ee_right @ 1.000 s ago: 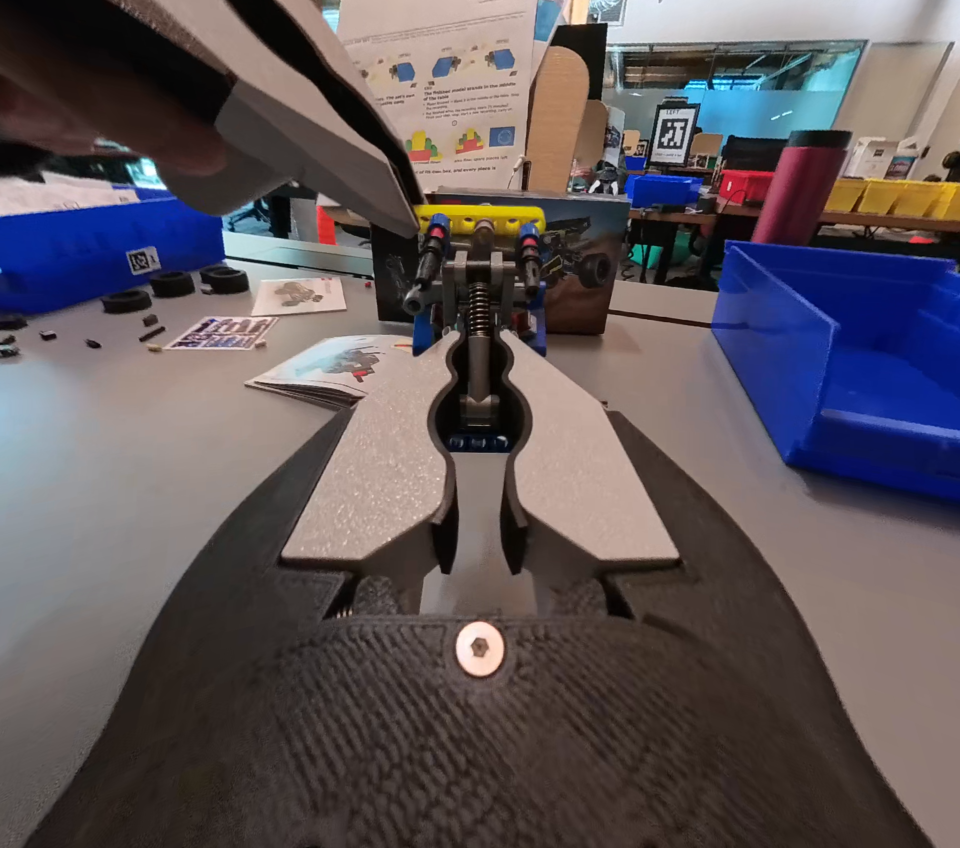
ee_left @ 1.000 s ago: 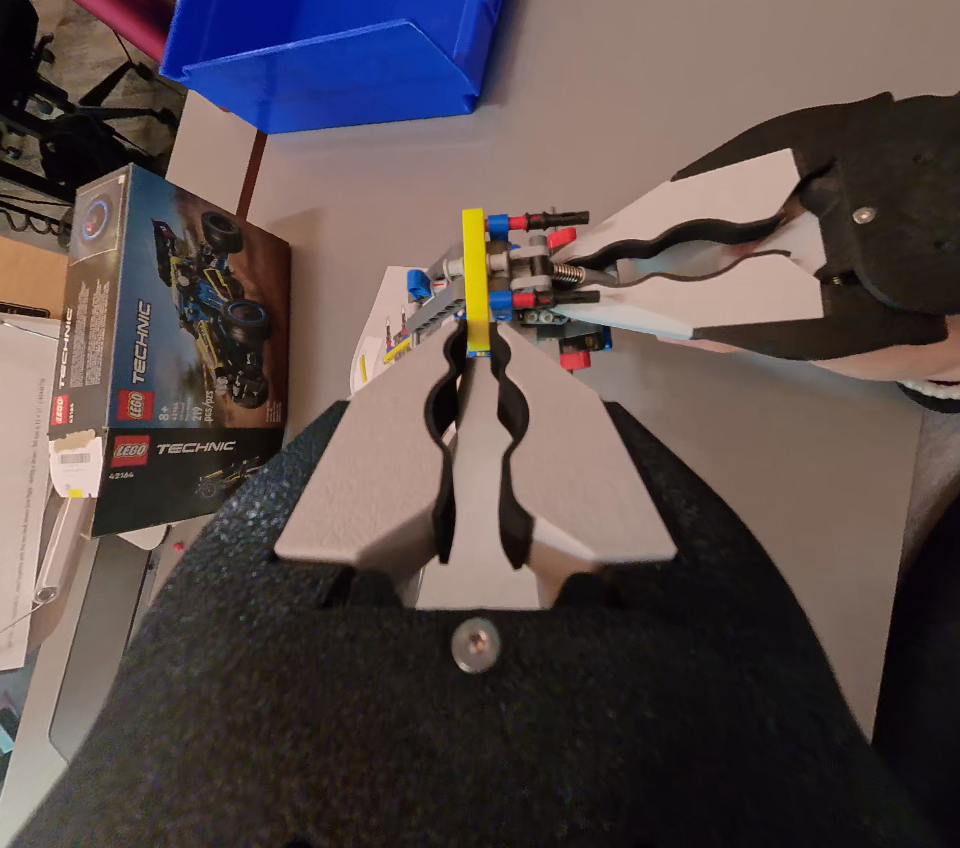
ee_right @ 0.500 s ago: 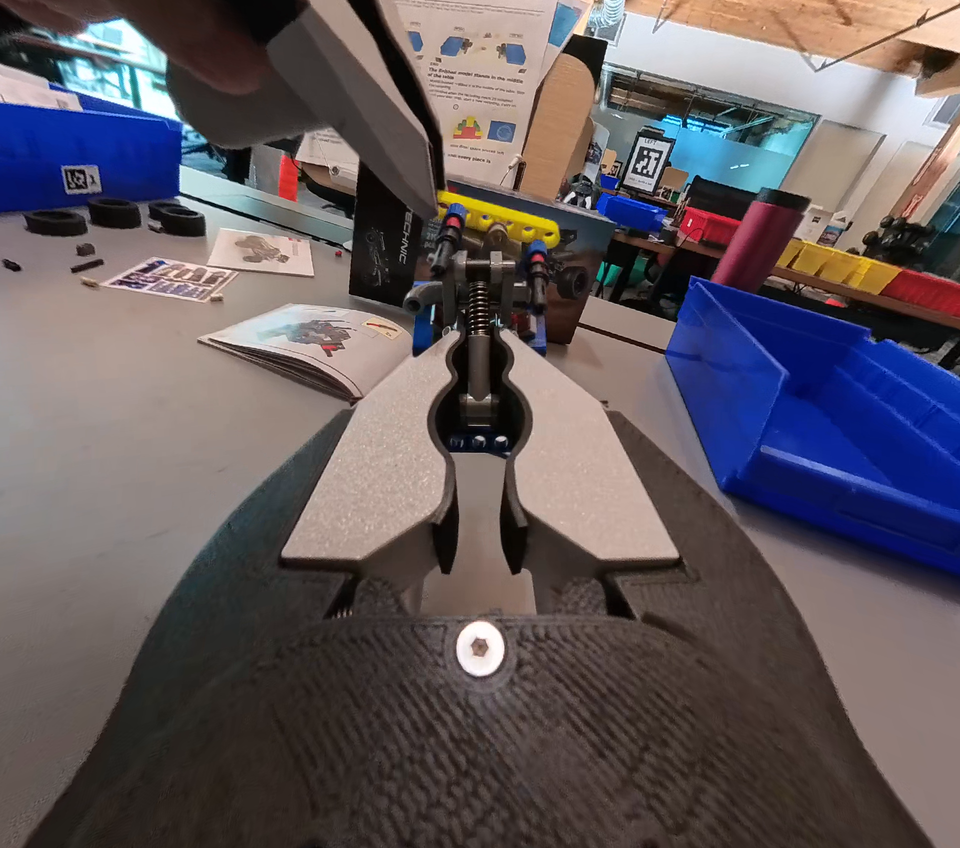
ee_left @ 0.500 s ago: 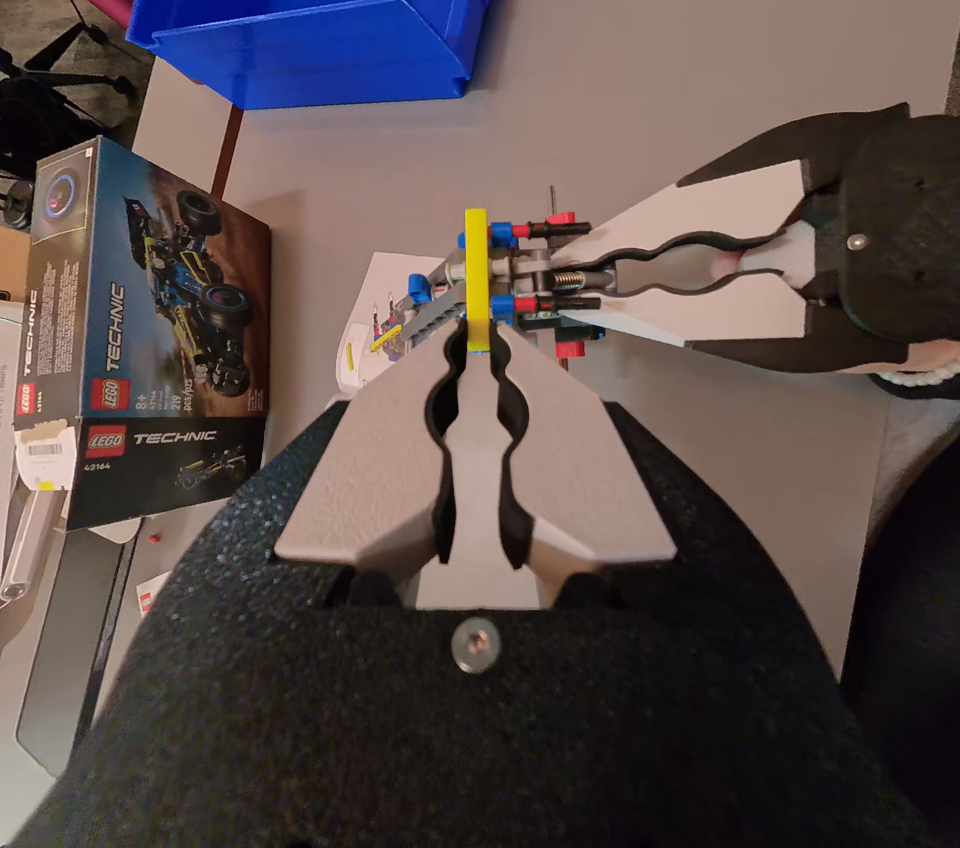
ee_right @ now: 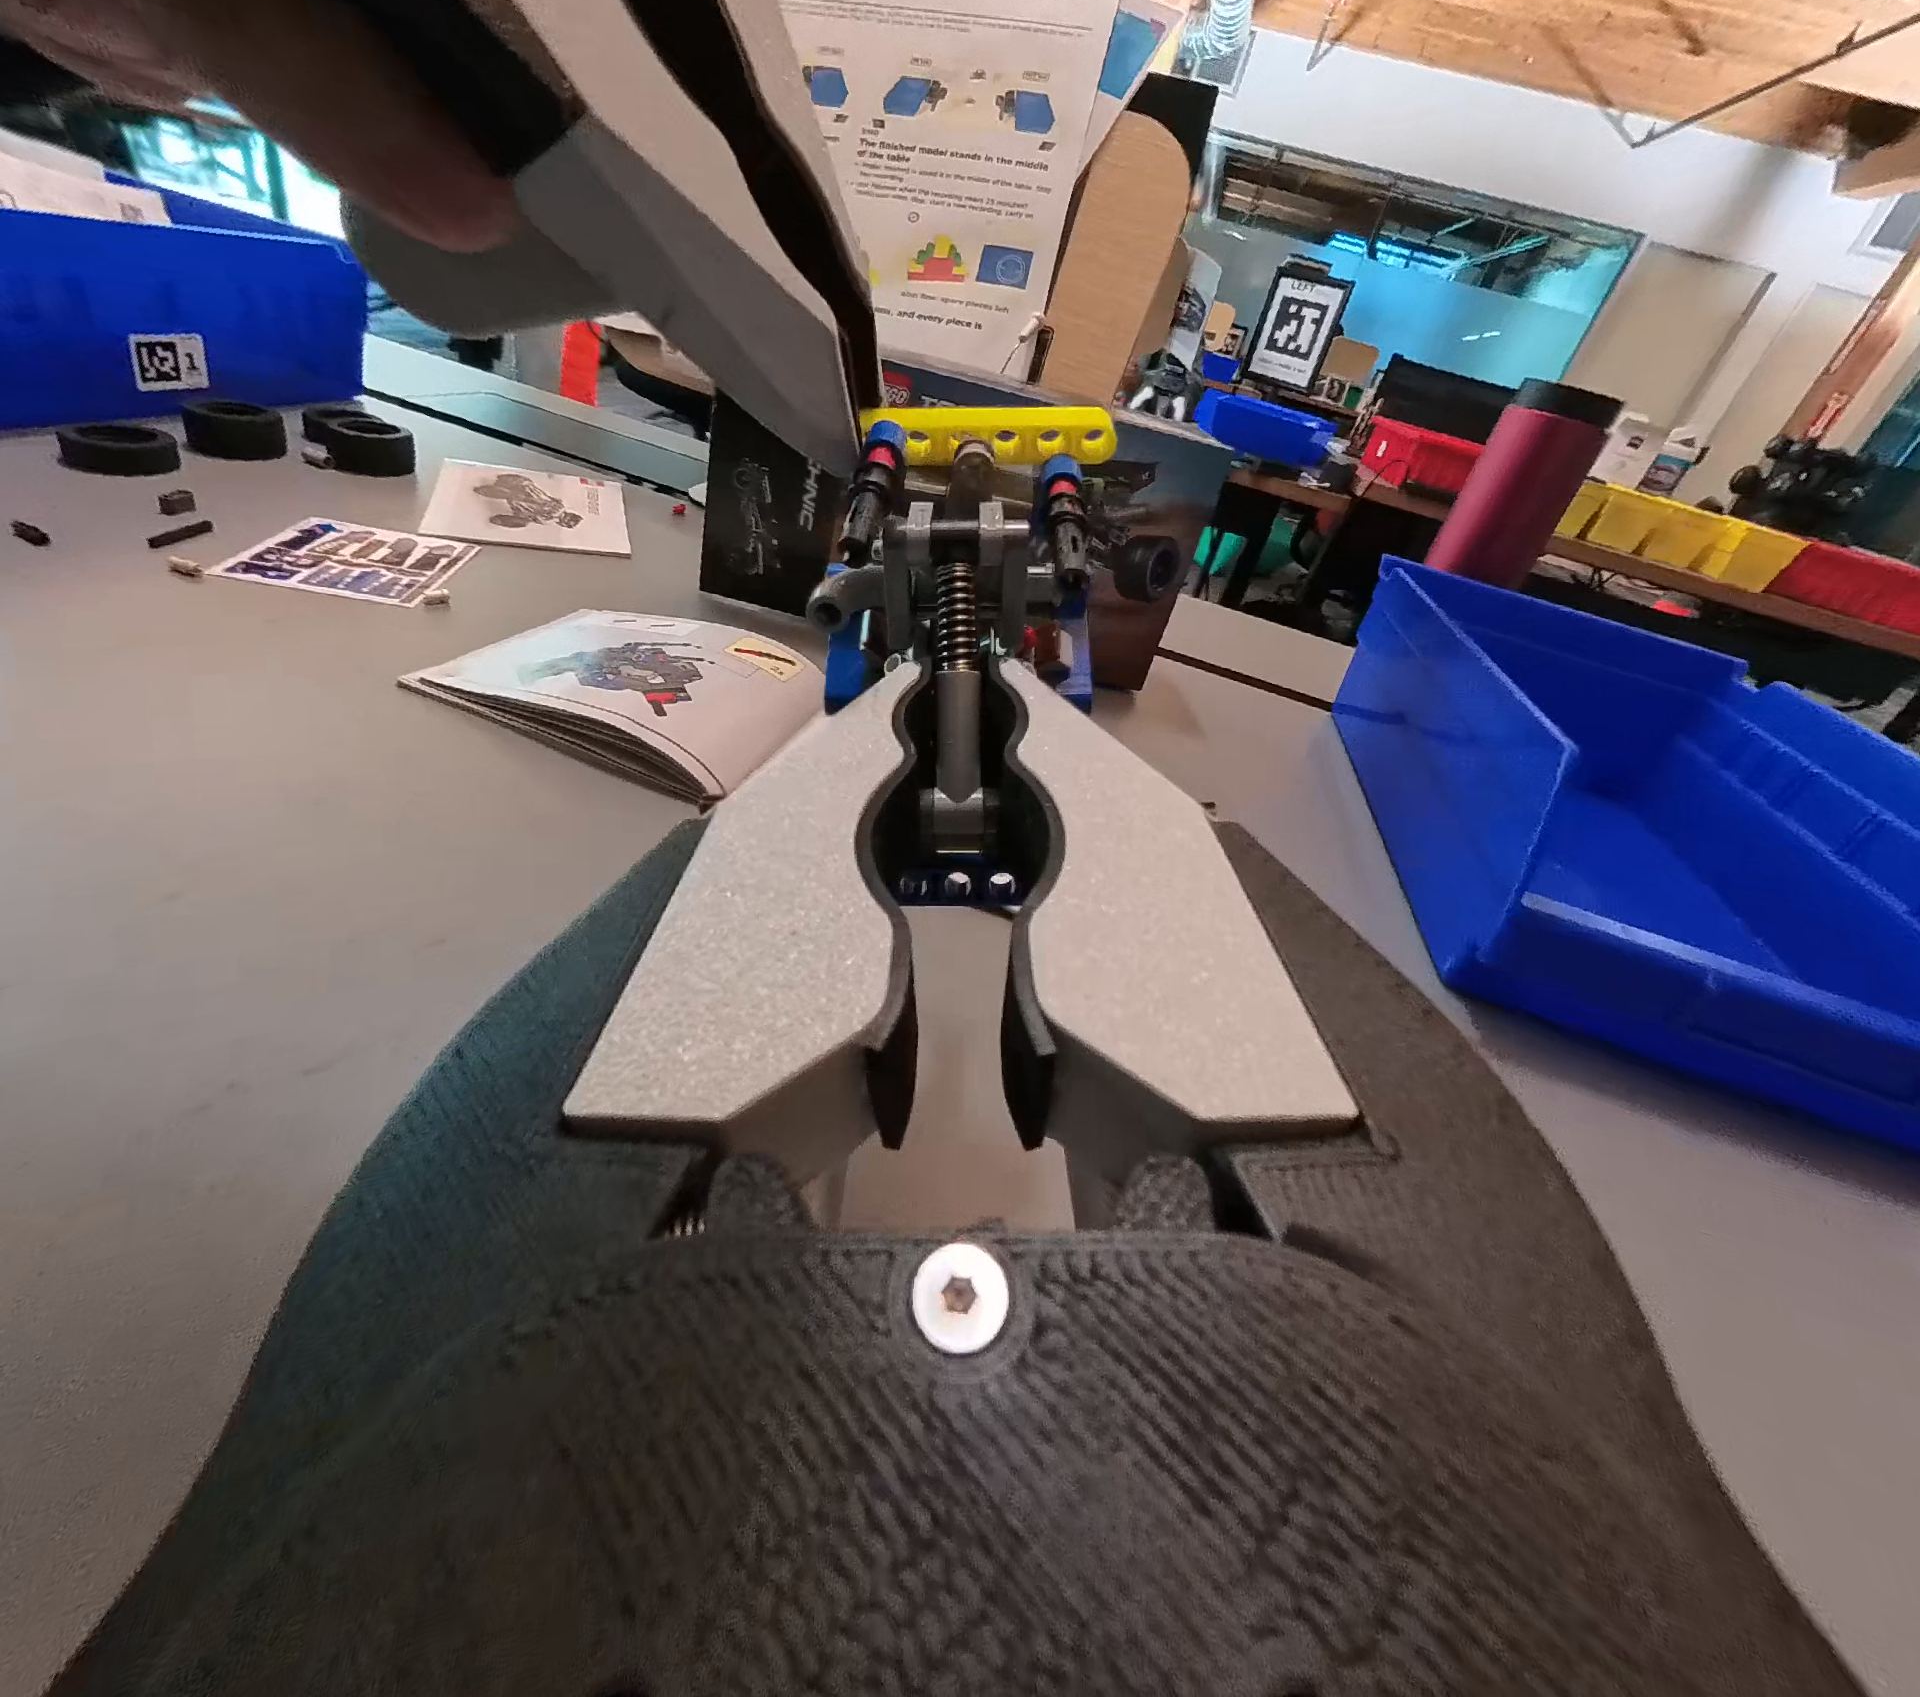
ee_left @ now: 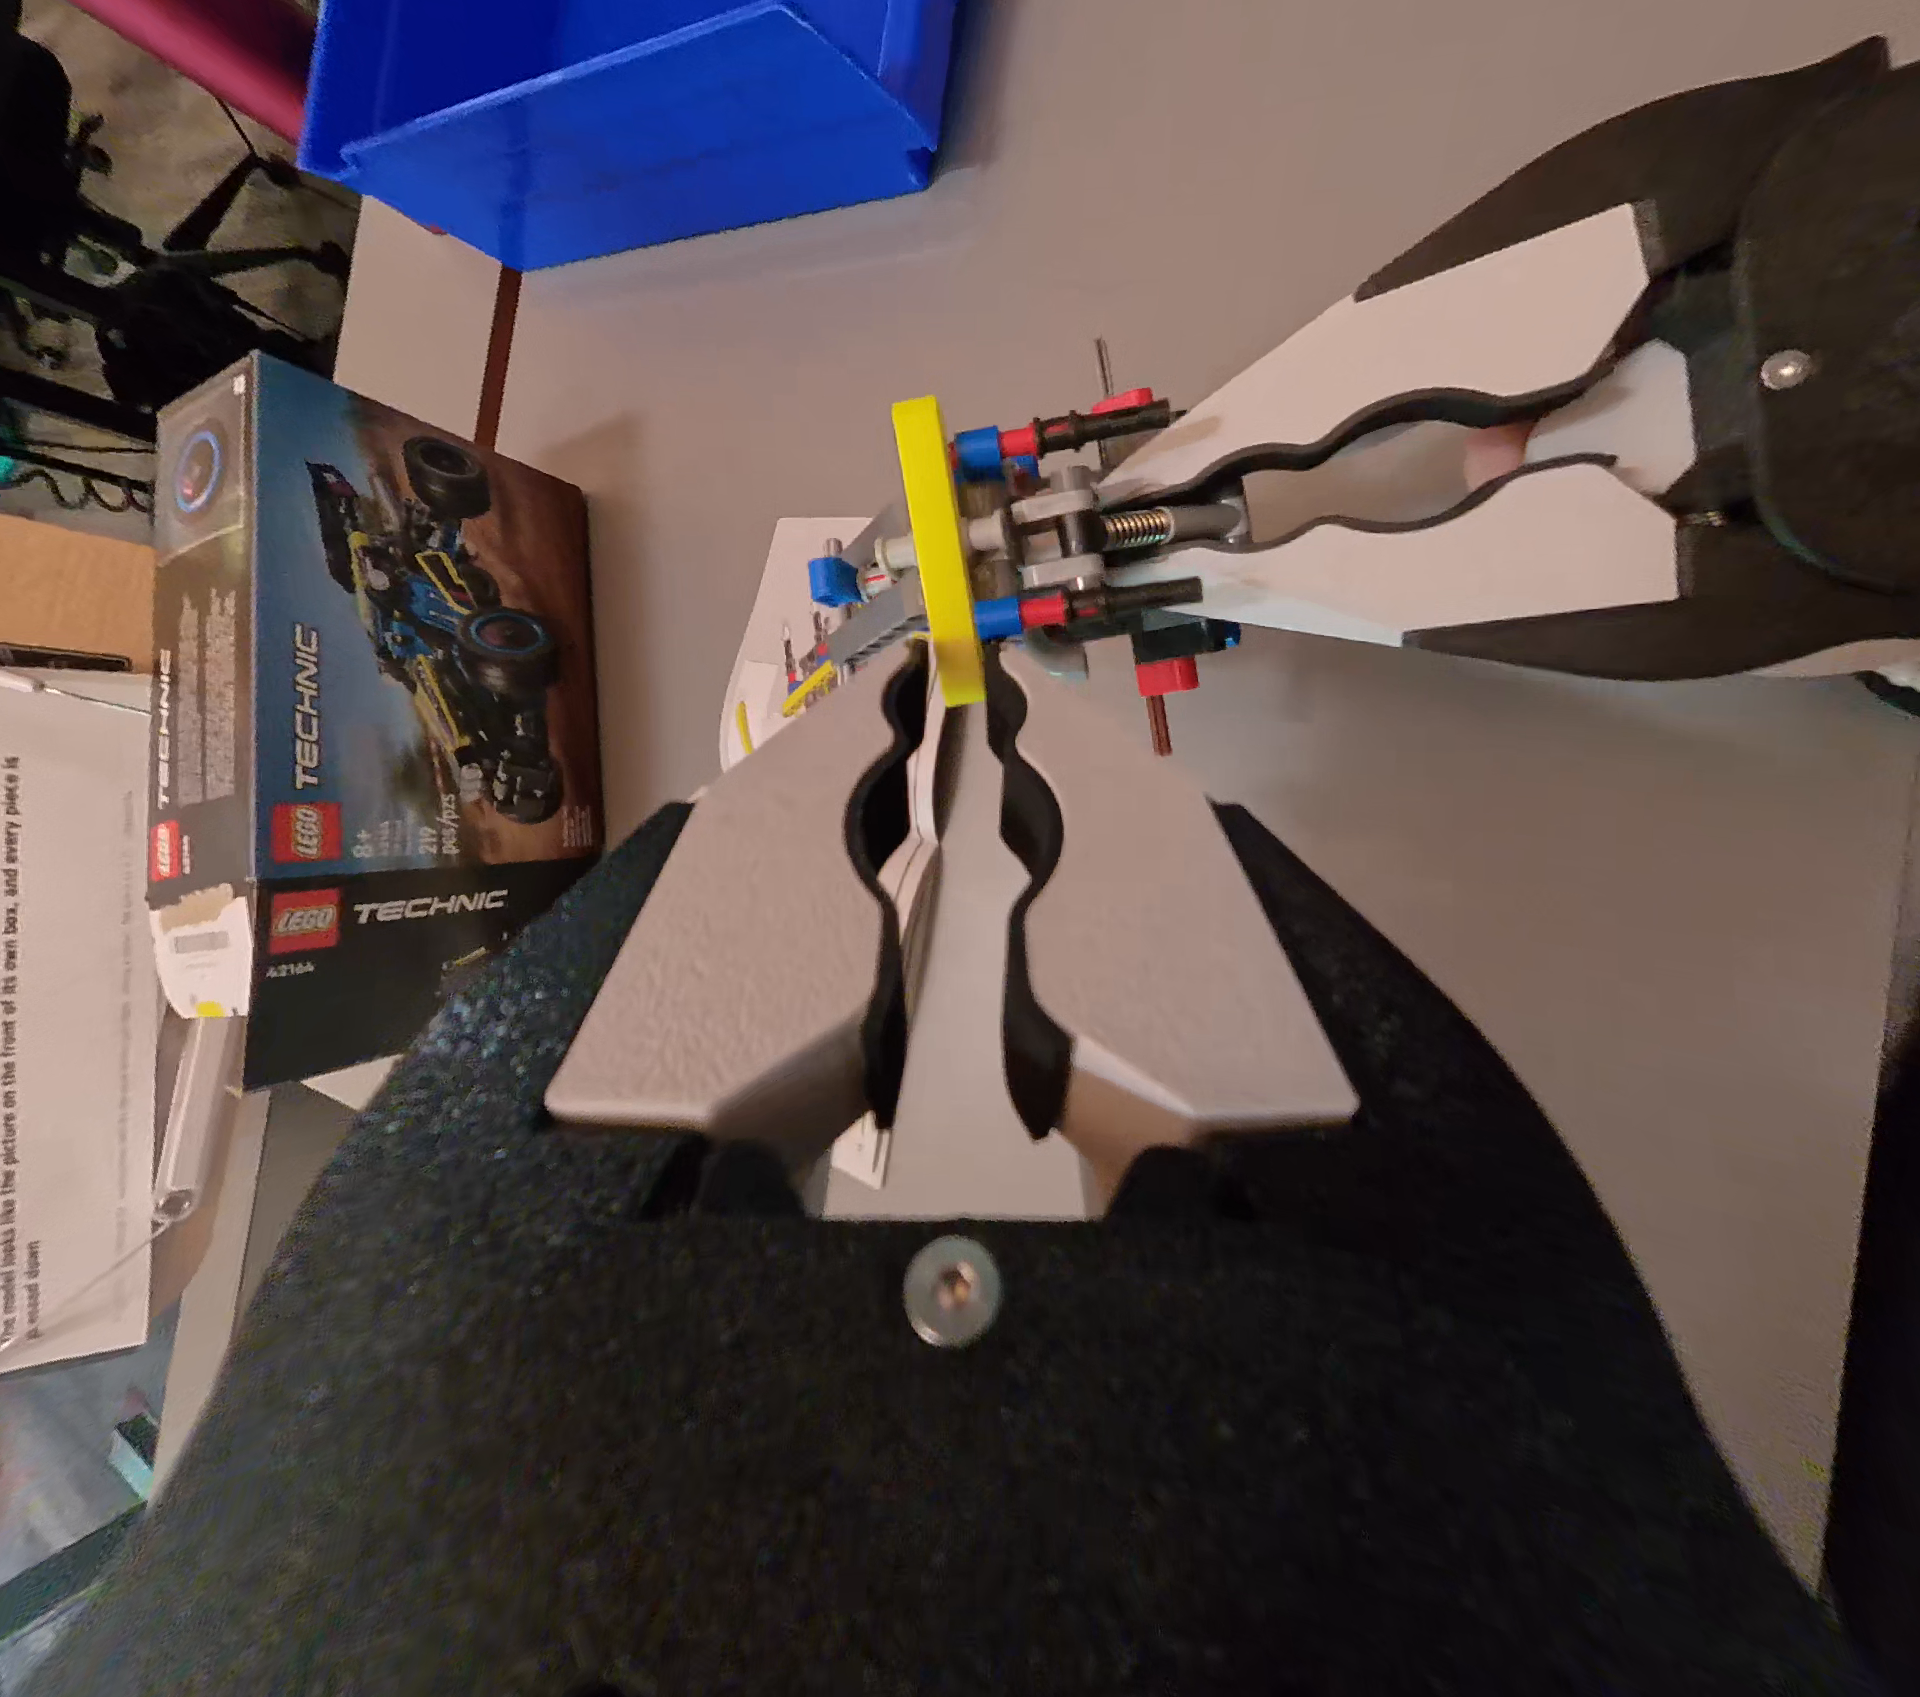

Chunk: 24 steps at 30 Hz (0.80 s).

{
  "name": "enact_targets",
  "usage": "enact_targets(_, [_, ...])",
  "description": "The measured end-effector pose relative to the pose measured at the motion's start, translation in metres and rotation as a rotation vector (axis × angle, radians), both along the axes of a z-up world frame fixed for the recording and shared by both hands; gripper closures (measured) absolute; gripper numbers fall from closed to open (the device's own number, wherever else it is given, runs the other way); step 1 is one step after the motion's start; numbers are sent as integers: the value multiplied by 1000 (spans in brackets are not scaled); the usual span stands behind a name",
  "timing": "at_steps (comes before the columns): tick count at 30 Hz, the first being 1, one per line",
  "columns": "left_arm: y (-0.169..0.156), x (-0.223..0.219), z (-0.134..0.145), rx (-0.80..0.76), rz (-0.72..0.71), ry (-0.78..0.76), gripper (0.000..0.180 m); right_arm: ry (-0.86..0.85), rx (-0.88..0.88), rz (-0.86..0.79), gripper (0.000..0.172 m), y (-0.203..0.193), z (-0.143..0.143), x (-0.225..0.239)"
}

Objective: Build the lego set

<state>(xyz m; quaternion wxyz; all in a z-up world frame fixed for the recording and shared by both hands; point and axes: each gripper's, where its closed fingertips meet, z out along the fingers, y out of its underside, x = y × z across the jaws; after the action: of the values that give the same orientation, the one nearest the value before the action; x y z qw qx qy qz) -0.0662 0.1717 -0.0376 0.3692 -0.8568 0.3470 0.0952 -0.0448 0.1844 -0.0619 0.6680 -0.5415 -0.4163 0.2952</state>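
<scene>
The left tool (ee_left: pixel 961 691) reaches down from above, pinching the yellow beam (ee_left: pixel 940 546) by its end. The right tool (ee_right: pixel 956 712) lies level over the tabletop (ee_right: pixel 260 816), clamped on the model's grey shock absorber (ee_right: pixel 954 691).

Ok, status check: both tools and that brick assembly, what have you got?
Left tool pinching the yellow beam's end. Right tool clamped on the assembly's grey shock absorber. Assembly held off the table; booklet lies beneath it.
</scene>
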Motion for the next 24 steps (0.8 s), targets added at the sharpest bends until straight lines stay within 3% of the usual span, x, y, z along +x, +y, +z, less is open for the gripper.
enact_targets(13, [0, 12, 9, 80, -109, 18, 159, 115, -131, 32, 167, 6, 5, 7])
enact_targets(24, [2, 30, 8, 82, -222, 20, 150, 70, -51, 46, 168, -3, 5, 0])
